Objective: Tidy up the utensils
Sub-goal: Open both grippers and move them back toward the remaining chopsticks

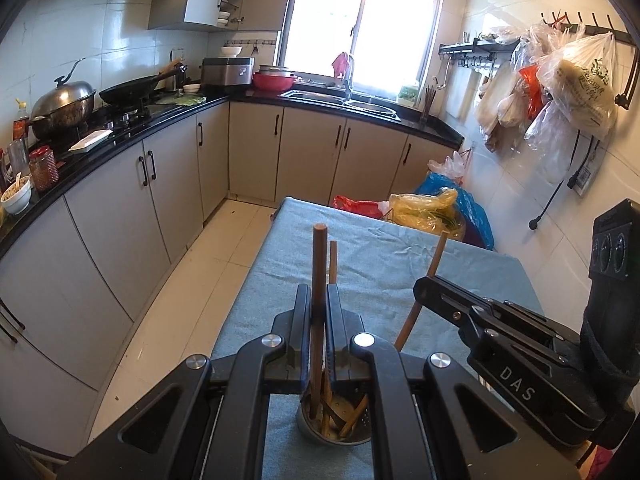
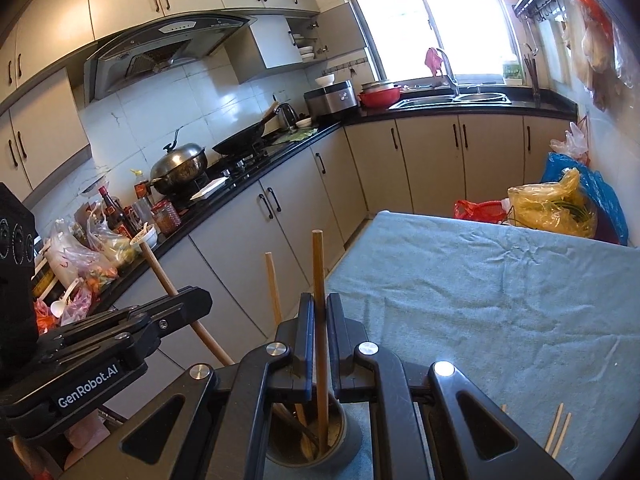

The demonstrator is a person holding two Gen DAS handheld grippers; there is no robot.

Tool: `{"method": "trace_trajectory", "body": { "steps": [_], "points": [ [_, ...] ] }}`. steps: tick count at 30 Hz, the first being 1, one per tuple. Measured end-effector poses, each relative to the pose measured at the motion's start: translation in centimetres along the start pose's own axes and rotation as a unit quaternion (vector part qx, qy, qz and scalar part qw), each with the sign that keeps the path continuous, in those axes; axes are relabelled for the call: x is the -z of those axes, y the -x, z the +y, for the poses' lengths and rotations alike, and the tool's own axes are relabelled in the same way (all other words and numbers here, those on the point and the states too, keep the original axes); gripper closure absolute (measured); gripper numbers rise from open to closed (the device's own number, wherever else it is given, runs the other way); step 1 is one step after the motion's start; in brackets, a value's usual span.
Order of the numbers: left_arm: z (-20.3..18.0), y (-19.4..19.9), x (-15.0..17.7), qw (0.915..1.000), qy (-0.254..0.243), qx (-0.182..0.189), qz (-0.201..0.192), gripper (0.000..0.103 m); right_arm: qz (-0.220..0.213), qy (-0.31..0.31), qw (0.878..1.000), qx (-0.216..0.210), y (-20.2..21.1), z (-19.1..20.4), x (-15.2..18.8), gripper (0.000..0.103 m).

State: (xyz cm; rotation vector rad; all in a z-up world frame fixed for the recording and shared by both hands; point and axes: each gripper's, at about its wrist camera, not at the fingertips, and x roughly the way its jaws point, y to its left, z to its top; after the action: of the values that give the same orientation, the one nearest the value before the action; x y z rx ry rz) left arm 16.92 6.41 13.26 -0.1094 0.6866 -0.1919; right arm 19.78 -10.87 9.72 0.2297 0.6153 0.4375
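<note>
Matt wooden chopsticks [image 1: 319, 280] in a brushed metal utensil cup [image 1: 320, 432]; wrinkled blue cloth [image 2: 500, 300] over table; glossy black countertop [image 1: 132, 136].

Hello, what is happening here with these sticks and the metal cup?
A person holds a tool in each hand and is sorting chopsticks. The left tool and the right tool are each shut on a wooden chopstick, both standing in the metal holder on the blue cloth. Two pale chopsticks lie on the cloth.
</note>
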Motion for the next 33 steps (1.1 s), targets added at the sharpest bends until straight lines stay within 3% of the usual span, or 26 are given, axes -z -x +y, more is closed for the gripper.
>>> {"method": "trace_trajectory", "body": {
  "steps": [20, 28, 33],
  "points": [
    [-1.0, 3.6, 0.8, 0.9998, -0.006, 0.002, -0.02, 0.087, -0.02, -0.039, 0.999, -0.026, 5.1, -0.9, 0.7, 0.095],
    [-4.0, 6.6, 3.5, 0.9979, -0.036, -0.01, -0.052, 0.081, -0.028, -0.065, 0.997, -0.031, 8.5, -3.0, 2.8, 0.095],
    [-6.6, 7.0, 6.1, 0.9971, -0.058, -0.009, -0.05, 0.078, -0.031, -0.078, 0.996, -0.028, 10.7, -4.5, 4.9, 0.095]
  ]
}}
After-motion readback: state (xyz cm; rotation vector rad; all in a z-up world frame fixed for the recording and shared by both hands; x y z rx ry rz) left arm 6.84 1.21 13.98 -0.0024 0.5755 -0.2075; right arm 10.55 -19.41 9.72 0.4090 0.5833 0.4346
